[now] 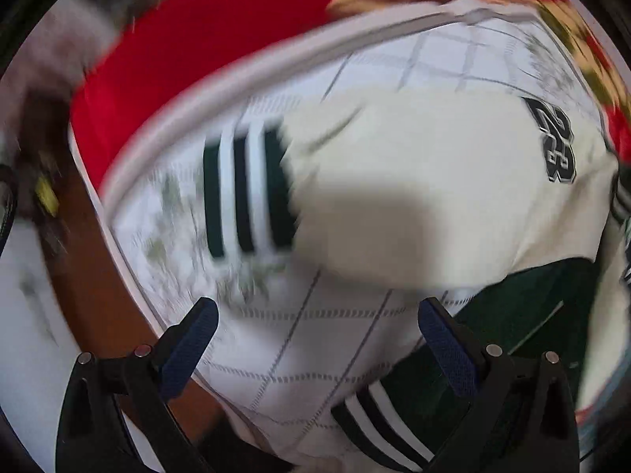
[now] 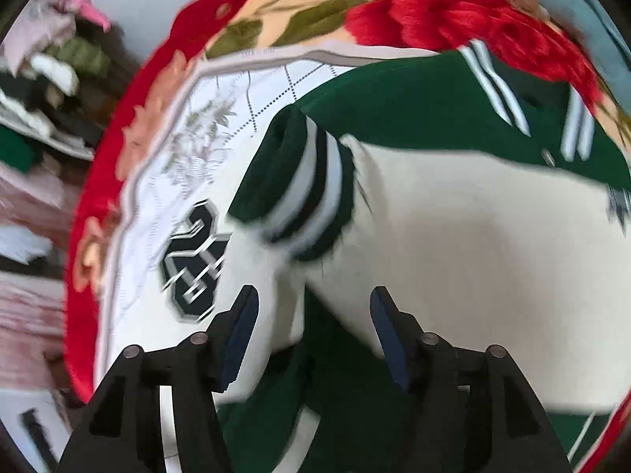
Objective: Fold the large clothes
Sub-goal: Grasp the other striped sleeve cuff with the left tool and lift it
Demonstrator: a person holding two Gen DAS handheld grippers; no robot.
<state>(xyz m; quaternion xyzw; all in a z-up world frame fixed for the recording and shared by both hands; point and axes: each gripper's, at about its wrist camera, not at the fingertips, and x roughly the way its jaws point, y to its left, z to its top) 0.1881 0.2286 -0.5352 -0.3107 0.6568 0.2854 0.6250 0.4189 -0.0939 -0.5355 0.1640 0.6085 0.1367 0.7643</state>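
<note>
A green and cream varsity jacket lies on a white quilted pad (image 1: 295, 354). In the left wrist view its cream sleeve (image 1: 414, 181) ends in a green-and-white striped cuff (image 1: 244, 193); a "23" patch (image 1: 556, 146) sits at the right and the green body (image 1: 512, 327) lies lower right. My left gripper (image 1: 318, 307) hangs open over the pad beside the green body, holding nothing. In the right wrist view the cream sleeve (image 2: 473, 256) and its cuff (image 2: 307, 197) lie across the green body (image 2: 394, 94). My right gripper (image 2: 313, 295) stands open above the cloth, pads off it.
A red floral blanket (image 1: 177, 51) (image 2: 434, 19) lies under the pad and shows around its edge. A brown strip (image 1: 98, 295) runs beside the bed at the left. A heap of mixed clothes (image 2: 59, 51) lies off the bed at the upper left. Both views are motion-blurred.
</note>
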